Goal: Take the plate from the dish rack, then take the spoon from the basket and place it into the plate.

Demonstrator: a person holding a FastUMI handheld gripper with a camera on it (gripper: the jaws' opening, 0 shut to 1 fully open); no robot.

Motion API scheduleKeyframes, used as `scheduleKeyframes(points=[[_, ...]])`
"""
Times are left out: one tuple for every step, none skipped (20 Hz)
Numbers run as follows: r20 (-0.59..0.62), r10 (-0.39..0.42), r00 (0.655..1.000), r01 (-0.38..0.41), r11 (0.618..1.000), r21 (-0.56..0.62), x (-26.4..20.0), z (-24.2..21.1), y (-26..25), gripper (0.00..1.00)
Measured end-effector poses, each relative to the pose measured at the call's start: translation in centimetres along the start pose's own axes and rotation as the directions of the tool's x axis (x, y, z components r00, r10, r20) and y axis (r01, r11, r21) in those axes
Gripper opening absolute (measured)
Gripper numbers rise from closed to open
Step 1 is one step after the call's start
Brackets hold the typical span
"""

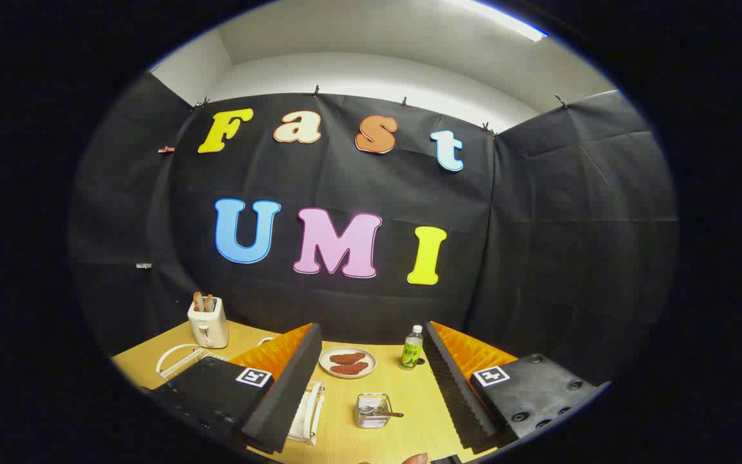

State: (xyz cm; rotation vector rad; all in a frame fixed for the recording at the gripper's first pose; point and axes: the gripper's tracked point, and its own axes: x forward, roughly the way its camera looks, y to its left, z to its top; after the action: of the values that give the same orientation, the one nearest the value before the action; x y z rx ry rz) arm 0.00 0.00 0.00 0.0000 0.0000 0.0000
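My gripper [371, 332] is open and held above the wooden table [409, 419], with nothing between its fingers. Between the fingers, low down, stands a small wire basket [372, 412] with a spoon [384, 411] lying in it, its handle sticking out to the right. A white wire dish rack [176, 359] sits on the left, mostly hidden behind the left finger; a white part of it [310, 412] shows by that finger's inner side. Whether that part is the plate I cannot tell. Beyond the basket lies a pale plate [347, 361] with two brown food pieces.
A white toaster [208, 322] with bread slices stands at the table's back left. A small green-labelled bottle [412, 348] stands just inside the right finger. A person's fingertip [417, 459] shows at the near edge.
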Motion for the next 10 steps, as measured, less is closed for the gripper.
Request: scheduleKeyframes(points=[[-0.002, 0.007, 1.000, -0.007, 1.000, 0.003, 0.1, 0.0, 0.4, 0.97], [-0.002, 0.015, 1.000, -0.015, 1.000, 0.009, 0.3, 0.1, 0.7, 0.97], [-0.001, 0.021, 1.000, -0.021, 1.000, 0.012, 0.2, 0.2, 1.1, 0.97], [-0.001, 0.026, 1.000, -0.026, 1.000, 0.010, 0.3, 0.2, 1.5, 0.97], [-0.002, 0.033, 0.999, -0.033, 0.999, 0.008, 0.5, 0.2, 1.8, 0.97], [-0.003, 0.040, 0.999, -0.040, 0.999, 0.007, 0.6, 0.2, 2.2, 0.97], [-0.004, 0.046, 0.999, -0.046, 0.999, 0.007, 0.7, 0.2, 2.4, 0.97], [-0.005, 0.053, 0.999, -0.053, 0.999, 0.007, 0.7, 0.3, 2.8, 0.97], [-0.006, 0.058, 0.998, -0.058, 0.998, 0.008, 0.8, 0.3, 3.1, 0.97], [-0.011, 0.063, 0.998, -0.063, 0.998, 0.008, 0.9, 0.2, 3.4, 0.97]])
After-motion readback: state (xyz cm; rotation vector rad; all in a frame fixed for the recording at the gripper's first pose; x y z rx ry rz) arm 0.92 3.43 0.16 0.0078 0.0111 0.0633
